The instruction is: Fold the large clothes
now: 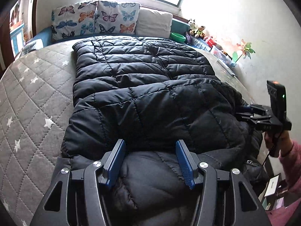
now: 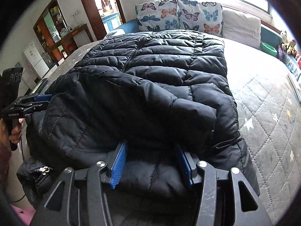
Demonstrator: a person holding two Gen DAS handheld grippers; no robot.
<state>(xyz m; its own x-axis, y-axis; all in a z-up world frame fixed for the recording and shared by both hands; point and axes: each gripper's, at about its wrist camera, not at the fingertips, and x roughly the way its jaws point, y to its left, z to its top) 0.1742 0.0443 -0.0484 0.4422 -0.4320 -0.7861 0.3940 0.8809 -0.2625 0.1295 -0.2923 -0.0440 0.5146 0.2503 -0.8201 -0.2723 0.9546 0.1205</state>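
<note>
A black puffer jacket (image 1: 143,86) lies spread along the bed (image 1: 37,94), reaching from just ahead of both pairs of fingers away toward the butterfly pillows (image 1: 96,19) at the far end. A sleeve or side panel is folded over its near part, so the padding sits in a thick hump right in front of the tools.

The left gripper (image 1: 150,162) is low at the near edge of the jacket. Its blue fingers (image 1: 115,162) stand apart, with a rounded bulge of black quilted fabric filling the gap between them; the pads flank the cloth on both sides, but they do not look squeezed down on it. Off to the right of these fingers, at the jacket's side edge, the right gripper (image 1: 250,113) shows side-on, held by a hand in a pink sleeve (image 1: 289,162).

From the right wrist view, the right gripper (image 2: 152,162) is likewise at the near hem, fingers (image 2: 119,163) apart, with a fold of the jacket (image 2: 150,75) lying between them and the folded-over layer draped just beyond the tips. To the left of these fingers the left gripper (image 2: 35,101) noses against the jacket's edge. A zipper pull (image 2: 44,169) shows at the lower left corner of the garment.

A plain white pillow (image 2: 240,25) sits beside the butterfly ones, and stuffed toys (image 2: 287,44) line the far right ledge.
</note>
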